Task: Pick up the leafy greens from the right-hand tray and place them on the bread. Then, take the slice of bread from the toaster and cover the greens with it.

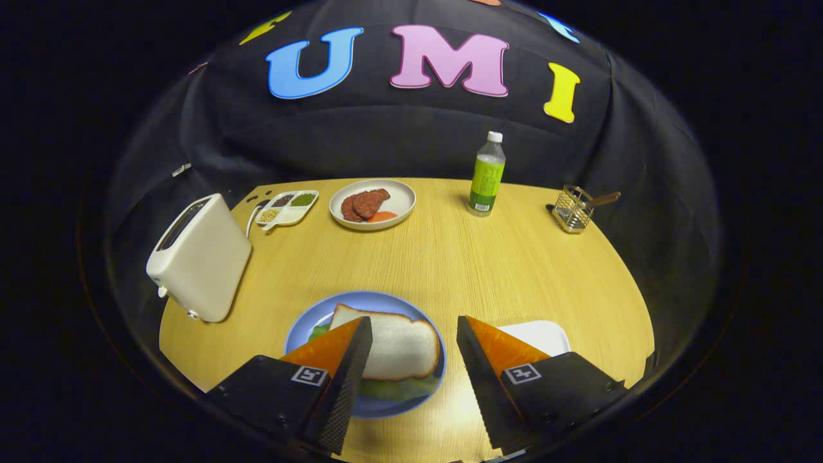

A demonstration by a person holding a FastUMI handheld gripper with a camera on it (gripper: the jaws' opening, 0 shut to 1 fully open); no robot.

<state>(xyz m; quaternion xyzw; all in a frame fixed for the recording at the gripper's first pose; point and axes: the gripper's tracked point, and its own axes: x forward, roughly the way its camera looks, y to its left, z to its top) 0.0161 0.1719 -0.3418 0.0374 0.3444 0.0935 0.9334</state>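
— What does your gripper hold at this moment?

— Nothing. My gripper (415, 334) is wide open, with the two fingers far apart and only bare table (463, 263) between their tips. The left finger is over the blue plate (302, 331); the right finger is in front of the white tray (546, 334).

— Where is the bread?

— A slice of bread (402, 347) lies flat on the blue plate, just beside my left finger and partly behind it. The leafy greens (398, 388) are under this slice; a green edge shows at its near side and a little at its left corner.

— And the toaster?

— The toaster (199, 257) stands at the left side of the table, well apart from the plate. I cannot tell if something is inside the slot.

— What more is on the table?

— Far beyond the fingers there is a plate with meat (373, 204), a small divided dish (287, 209) next to it, a green bottle (487, 175), and a wire holder (572, 209) at the right.
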